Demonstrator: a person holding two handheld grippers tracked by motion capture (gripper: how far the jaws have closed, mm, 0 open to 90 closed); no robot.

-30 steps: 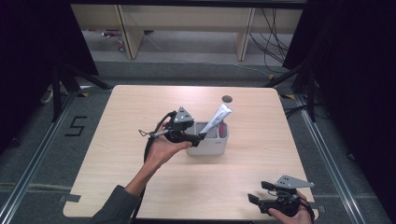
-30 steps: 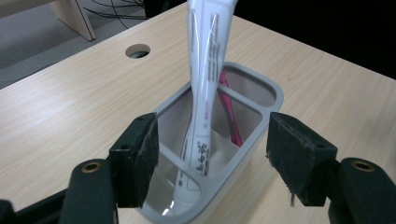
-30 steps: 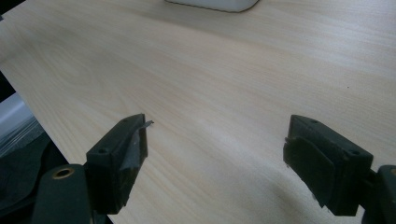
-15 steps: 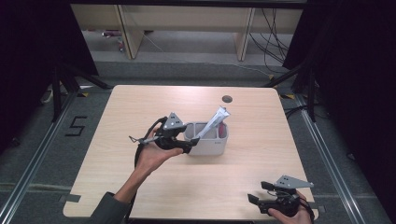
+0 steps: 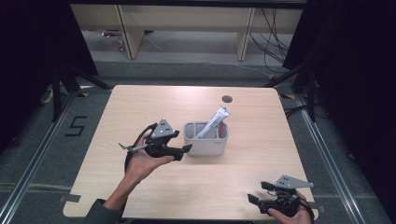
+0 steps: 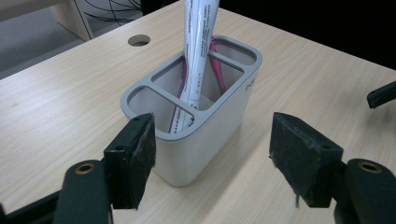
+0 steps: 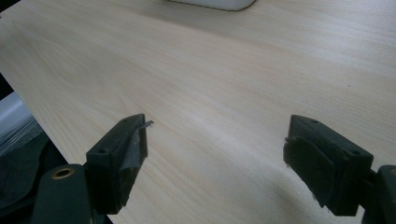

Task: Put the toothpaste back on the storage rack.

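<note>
A grey holder (image 5: pixel 206 147) with three compartments stands mid-table. A white tube (image 5: pixel 213 122) leans upright in its middle compartment (image 6: pixel 198 56), with a pink item (image 6: pixel 216 65) beside it. My left gripper (image 5: pixel 185 150) hovers just left of the holder, held in a hand, and is open with nothing in it. In the left gripper view the left gripper (image 6: pixel 212 154) points at the holder's near wall (image 6: pixel 201 154) and does not touch it. My right gripper (image 5: pixel 258 192) rests low at the table's front right corner. In the right gripper view the right gripper (image 7: pixel 215 158) is open over bare wood.
A round cable hole (image 5: pixel 227 99) lies in the table behind the holder. The table's front edge (image 5: pixel 196 217) runs close to the right hand. Shelving and cables stand beyond the far edge. The holder's base (image 7: pixel 210 3) shows at the top of the right gripper view.
My left gripper has drawn back to the left, away from the holder, and sunk a little. The tube stays leaning in the holder. The right gripper has not moved.
</note>
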